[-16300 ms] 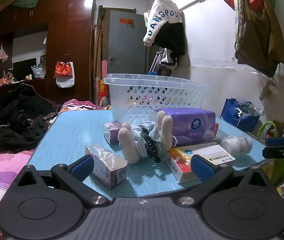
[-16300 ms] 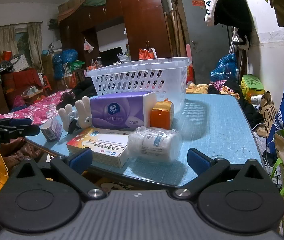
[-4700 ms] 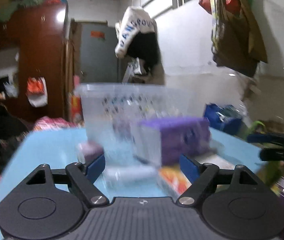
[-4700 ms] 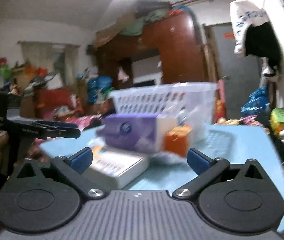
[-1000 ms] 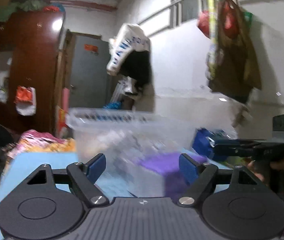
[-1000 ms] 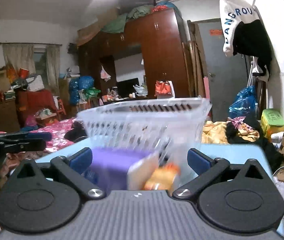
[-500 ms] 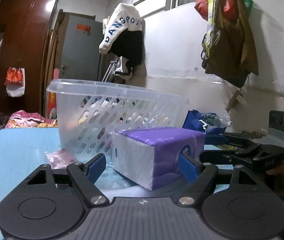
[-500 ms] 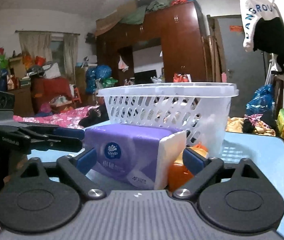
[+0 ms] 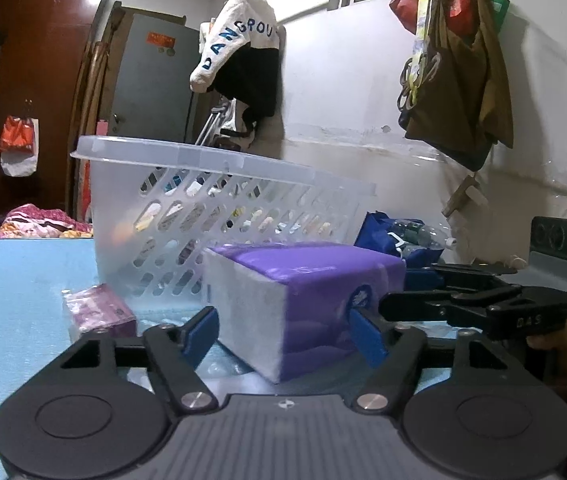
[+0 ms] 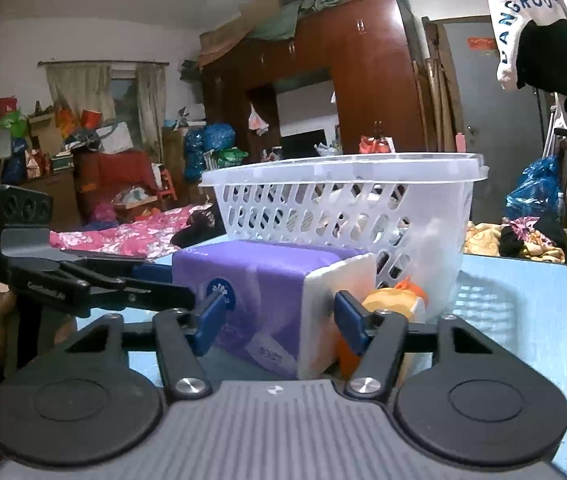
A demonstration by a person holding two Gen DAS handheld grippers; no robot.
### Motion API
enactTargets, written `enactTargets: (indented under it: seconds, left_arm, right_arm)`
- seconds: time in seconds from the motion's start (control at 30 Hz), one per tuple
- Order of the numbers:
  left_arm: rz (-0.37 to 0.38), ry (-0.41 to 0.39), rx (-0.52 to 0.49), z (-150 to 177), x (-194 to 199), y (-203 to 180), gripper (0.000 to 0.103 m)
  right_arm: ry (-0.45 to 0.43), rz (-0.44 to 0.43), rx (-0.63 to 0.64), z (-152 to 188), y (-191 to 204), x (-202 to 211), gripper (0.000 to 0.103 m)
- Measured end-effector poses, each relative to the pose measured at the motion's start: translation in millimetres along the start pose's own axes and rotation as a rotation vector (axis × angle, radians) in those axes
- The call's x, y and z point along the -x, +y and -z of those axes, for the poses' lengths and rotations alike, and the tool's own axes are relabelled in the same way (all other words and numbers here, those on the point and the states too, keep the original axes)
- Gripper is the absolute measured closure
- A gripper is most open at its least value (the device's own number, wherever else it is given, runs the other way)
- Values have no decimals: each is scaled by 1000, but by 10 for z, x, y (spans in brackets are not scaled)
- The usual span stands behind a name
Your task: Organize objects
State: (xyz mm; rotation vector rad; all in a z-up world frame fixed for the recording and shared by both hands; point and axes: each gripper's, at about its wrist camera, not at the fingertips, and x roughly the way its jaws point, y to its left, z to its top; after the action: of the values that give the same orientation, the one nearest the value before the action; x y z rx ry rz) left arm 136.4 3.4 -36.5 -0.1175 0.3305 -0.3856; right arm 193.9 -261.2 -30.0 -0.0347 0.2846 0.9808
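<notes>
A purple tissue pack (image 9: 303, 300) lies on the blue table (image 9: 15, 280) in front of a white slotted basket (image 9: 219, 208). My left gripper (image 9: 283, 330) closes around one end of the pack, its blue pads touching both sides. My right gripper (image 10: 277, 320) closes around the other end of the same pack (image 10: 267, 292), pads against its sides. Each gripper shows in the other's view. The basket (image 10: 343, 208) holds several items seen through its slots.
A small pink packet (image 9: 99, 314) lies left of the tissue pack. An orange container (image 10: 393, 304) stands right of the pack, by the basket. A blue bag (image 9: 395, 236) sits beyond the table's far right. Cluttered furniture and a wardrobe (image 10: 363, 80) stand behind.
Both grippers have moved in onto the tissue pack and narrowed their jaws around its two ends. Earlier frames showed several loose items on the table that now lie in the basket.
</notes>
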Motion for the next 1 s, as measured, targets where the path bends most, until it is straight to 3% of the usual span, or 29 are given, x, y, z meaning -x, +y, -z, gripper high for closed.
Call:
enactTargets:
  seconds: [0.13,0.37,0.53,1.0]
  left_arm:
    - [-6,19,-23,13,-43,-54,45]
    - [-35,8,-62,31,-32,-156,48]
    - [-70,-22,-95,81,20,-255,50]
    - [-59,-147,-140,47,440,-478,51]
  right_arm:
    - [22,21,27,0,49,-36,40]
    - [38,80,75,9,143,-58,44]
    - [-1,123,112,70,282,-1,46]
    - [-144,139,178,-56,509,289,49]
